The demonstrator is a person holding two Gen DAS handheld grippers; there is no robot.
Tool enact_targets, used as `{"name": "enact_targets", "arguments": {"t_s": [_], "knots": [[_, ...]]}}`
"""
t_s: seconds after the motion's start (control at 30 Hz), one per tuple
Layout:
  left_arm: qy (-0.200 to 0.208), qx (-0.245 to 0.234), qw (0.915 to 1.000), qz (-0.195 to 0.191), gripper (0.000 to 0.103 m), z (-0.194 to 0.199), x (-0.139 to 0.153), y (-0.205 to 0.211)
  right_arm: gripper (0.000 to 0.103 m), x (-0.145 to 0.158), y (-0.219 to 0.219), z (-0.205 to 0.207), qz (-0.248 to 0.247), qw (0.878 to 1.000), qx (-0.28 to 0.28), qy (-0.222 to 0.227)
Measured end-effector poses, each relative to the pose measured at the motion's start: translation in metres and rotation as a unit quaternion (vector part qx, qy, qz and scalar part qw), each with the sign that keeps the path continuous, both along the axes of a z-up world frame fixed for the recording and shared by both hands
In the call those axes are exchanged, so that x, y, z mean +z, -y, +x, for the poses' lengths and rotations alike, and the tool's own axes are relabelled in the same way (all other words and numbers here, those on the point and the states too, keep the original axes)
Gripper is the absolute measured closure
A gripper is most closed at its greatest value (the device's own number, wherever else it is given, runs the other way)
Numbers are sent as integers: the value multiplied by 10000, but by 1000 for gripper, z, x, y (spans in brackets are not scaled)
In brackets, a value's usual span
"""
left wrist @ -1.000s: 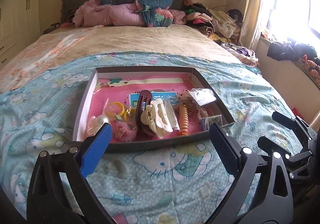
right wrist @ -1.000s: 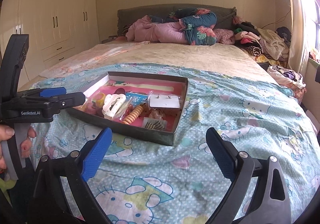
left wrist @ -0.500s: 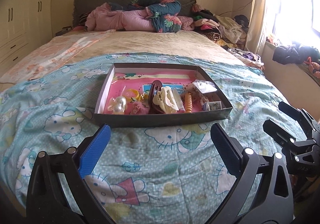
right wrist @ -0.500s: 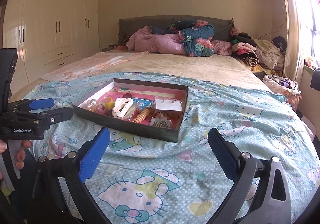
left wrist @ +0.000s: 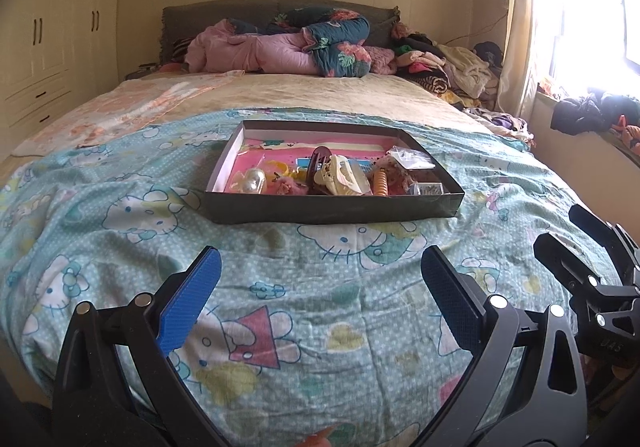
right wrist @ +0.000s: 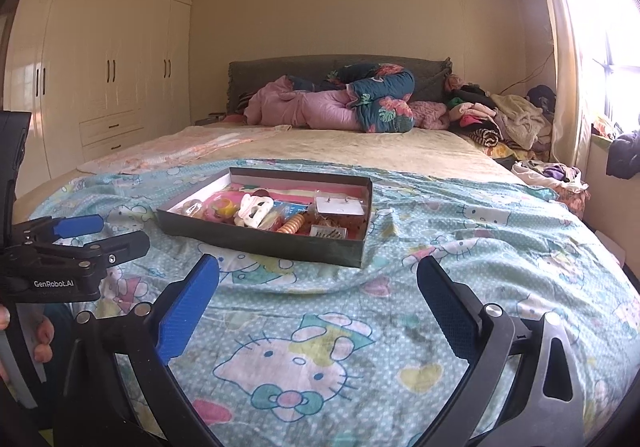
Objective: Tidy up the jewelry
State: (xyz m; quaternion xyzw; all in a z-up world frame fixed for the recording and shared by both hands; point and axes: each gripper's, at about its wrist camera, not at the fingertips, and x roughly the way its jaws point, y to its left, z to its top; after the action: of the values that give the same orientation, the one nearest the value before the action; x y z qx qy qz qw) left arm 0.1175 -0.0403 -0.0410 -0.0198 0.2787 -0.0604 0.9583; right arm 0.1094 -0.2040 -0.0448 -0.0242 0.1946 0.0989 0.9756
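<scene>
The box [left wrist: 334, 207] is sitting on the cartoon-cat bedspread [left wrist: 280, 287], well toward the foot of the bed, and everything seems to be lying inside it already: a cream claw clip [left wrist: 340, 177] resting on a dark brown clip [left wrist: 316, 163], an orange spiral hair tie [left wrist: 381, 183], a yellow ring-shaped piece [left wrist: 280, 167], a pearly clip [left wrist: 252, 181], and 2 small clear packets [left wrist: 412, 159] toward the right end. Nothing is lying loose on the bedspread around it.

Both tools are hanging back, well short of the box. The left gripper [left wrist: 318, 291] is holding its jaws spread wide with nothing between them, and the right gripper [right wrist: 318, 293] is doing the same, empty, angled toward the box's near right corner.

So I'm judging the sorting as finished, or else not begun: the pieces are gathered but still jumbled, not grouped.
</scene>
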Motion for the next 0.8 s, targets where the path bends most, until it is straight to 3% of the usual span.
{"name": "enact_targets", "arguments": {"t_s": [0.47,0.8], "knots": [[353,63,9994,-37,11,-21,-1,-7,6,-9,-3,-14,77,9999,-114,89],[376,84,9993,15,11,-22,2,-6,6,-9,-5,-15,46,9999,-76,74]]}}
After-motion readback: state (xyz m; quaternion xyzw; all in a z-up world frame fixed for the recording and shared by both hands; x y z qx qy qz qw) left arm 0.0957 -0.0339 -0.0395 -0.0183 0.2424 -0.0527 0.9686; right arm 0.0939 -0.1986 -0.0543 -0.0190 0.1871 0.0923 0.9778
